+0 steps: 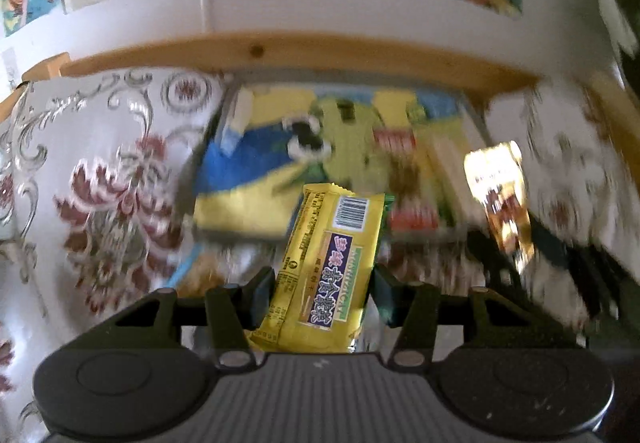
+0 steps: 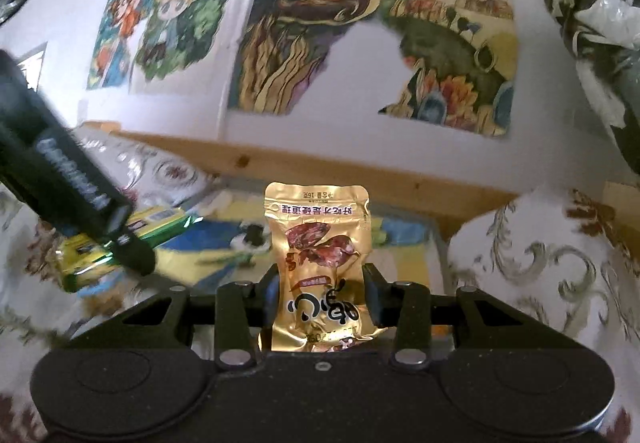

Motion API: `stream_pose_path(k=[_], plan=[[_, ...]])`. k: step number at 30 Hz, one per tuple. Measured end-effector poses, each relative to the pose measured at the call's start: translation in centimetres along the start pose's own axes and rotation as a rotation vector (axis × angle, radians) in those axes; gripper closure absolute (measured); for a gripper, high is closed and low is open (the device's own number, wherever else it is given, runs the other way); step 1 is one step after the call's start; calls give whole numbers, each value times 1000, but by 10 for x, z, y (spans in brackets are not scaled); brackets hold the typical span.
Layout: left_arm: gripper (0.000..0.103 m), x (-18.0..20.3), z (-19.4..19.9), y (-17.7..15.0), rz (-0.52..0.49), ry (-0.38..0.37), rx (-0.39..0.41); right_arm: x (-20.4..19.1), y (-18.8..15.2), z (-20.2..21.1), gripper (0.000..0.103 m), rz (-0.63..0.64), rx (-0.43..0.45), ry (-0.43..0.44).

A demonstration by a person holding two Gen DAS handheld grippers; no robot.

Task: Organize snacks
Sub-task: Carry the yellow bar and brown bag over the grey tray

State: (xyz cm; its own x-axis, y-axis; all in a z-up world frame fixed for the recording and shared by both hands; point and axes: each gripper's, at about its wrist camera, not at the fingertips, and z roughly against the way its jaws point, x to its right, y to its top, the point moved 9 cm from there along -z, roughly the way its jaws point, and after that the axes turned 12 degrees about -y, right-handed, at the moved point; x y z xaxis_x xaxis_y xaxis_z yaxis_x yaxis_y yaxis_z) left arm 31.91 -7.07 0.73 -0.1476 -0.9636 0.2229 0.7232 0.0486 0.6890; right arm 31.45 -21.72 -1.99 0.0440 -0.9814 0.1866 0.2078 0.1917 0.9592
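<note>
Snack pile bg: motion-blurred

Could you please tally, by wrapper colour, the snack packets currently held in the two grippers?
Yellow packet, clamped in the left gripper: 1
Gold foil pouch, clamped in the right gripper: 1
Total held: 2
More packets lie in the container behind them, but they are too blurred to count.

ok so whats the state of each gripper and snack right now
left gripper: shut on the yellow snack bar
yellow snack bar: held, barcode side up
right gripper: shut on the gold snack pouch
gold snack pouch: held upright, sealed, crinkled
snack box: open, packets inside, blurred
</note>
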Motion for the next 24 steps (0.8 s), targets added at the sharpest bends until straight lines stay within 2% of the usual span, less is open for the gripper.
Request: stream_pose_path(k=[6,10,14,24], plan=[[47,-16,-37,49,76,9,128,5,7,-45,59,-52,19,-16],[47,-31,-61,67,109,27,170,1,6,-69,59,-78,14,-16],[47,-43,-85,72,110,45,162,-2,-2,-87,59,-86,-19,-12],[47,-58,-122,50,125,73,124,-17,-18,-108,59,-61,-82,-13]])
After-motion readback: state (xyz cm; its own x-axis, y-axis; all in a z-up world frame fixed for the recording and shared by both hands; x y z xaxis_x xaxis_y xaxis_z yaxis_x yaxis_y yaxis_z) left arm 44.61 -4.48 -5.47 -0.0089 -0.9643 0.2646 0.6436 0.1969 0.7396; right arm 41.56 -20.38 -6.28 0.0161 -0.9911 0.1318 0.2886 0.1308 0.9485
